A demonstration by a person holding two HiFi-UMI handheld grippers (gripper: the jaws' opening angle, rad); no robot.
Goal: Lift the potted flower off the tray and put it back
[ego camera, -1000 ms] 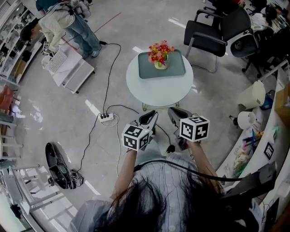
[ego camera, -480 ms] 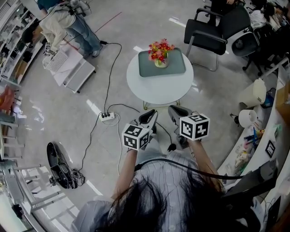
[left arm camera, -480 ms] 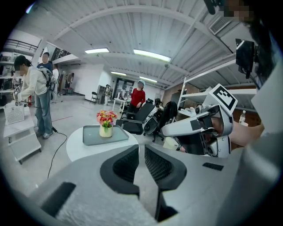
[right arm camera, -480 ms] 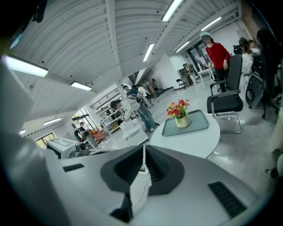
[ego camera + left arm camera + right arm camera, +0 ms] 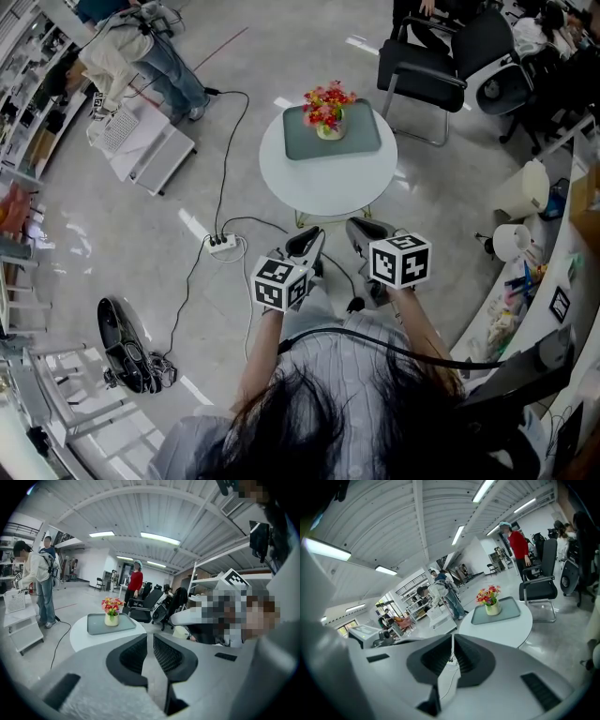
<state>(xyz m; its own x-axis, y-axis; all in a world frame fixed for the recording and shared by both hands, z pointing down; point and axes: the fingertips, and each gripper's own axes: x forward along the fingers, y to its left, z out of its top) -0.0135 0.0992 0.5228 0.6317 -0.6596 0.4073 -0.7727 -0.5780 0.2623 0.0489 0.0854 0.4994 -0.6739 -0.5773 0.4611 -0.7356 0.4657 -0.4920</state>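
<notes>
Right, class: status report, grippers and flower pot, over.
Left gripper and right gripper shut, empty, short of round white table. Red-and-yellow potted flower upright on grey-green tray. Nothing between.

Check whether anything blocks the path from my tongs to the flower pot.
Nothing visible does. Between the left tongs, the right tongs and the pot on its tray lie only floor and bare table.

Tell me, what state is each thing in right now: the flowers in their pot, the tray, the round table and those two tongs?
Red and yellow potted flower in a cream pot: upright on the tray, untouched.
Grey-green rectangular tray: lying flat on the table.
Round white table: standing, bearing the tray.
Left tongs: shut, holding nothing, short of the table.
Right tongs: shut, holding nothing, short of the table.
</notes>
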